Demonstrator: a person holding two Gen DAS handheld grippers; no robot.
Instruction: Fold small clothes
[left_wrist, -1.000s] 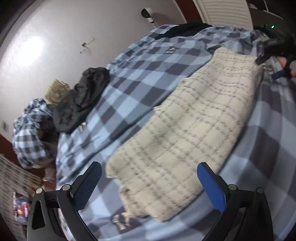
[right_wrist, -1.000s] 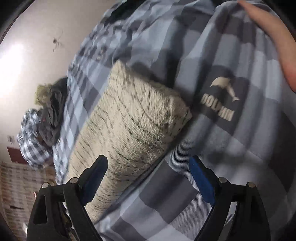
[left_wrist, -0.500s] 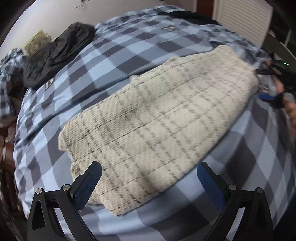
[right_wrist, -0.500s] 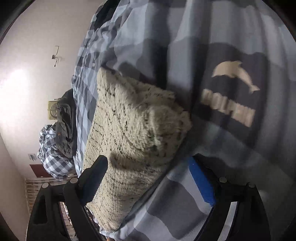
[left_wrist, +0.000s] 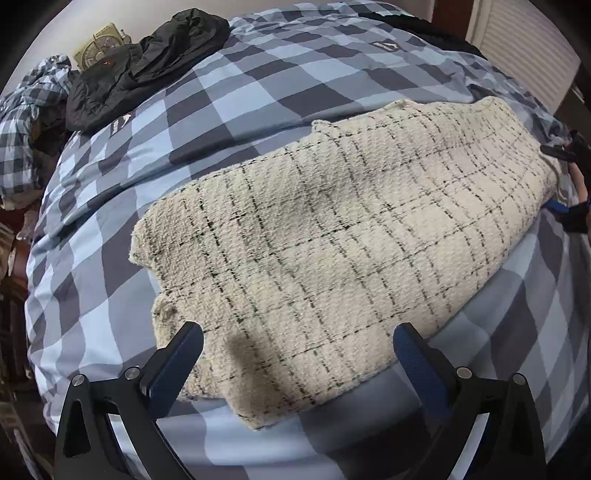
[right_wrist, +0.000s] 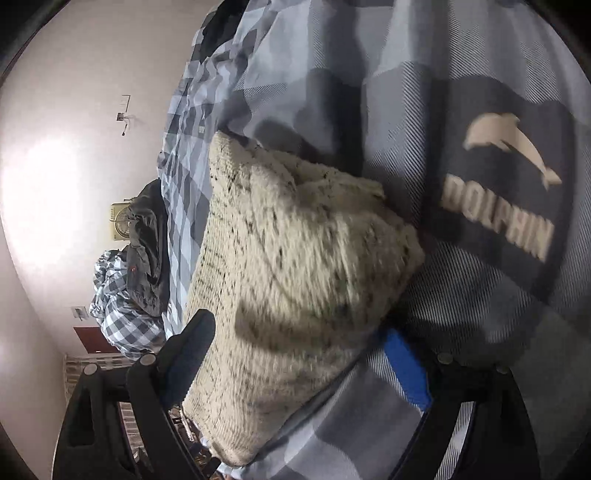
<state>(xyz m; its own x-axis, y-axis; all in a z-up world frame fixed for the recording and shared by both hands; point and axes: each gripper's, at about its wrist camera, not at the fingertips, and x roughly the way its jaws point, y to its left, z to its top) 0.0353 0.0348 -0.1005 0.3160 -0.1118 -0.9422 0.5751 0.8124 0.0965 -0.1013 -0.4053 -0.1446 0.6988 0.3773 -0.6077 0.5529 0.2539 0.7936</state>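
In the left wrist view, one cream garment (left_wrist: 332, 240) with thin dark check lines lies flat on the bed (left_wrist: 258, 74), which has a blue and grey check cover. The left claw (left_wrist: 297, 350) hangs above the near edge of the garment with its jaws wide apart, and nothing is between the pads. At the far right end of the garment a small part of the right claw (left_wrist: 565, 184) is visible, close to the cloth. At the far side of the bed there is one black garment (left_wrist: 140, 70) in a heap, and beside it one crumpled check cloth (left_wrist: 26, 122) — both well apart from the cream one.

In the right wrist view, the right claw (right_wrist: 299, 354) is also open, and one end of the cream garment (right_wrist: 295, 258) sits between its two fingers. The pads do not seem to press on it yet. The bed cover (right_wrist: 498, 332) carries a dolphin logo (right_wrist: 509, 177) just beside this end.

The step in hand looks like taking both ends of the cream garment for a fold. To do it well, I think each claw should go low enough to catch all layers of the thick knit, close firmly near the corners, and then lift both ends together — otherwise the soft cloth may slip or fold unevenly.

Count: one cream garment, one black garment, one check cloth, two claws.
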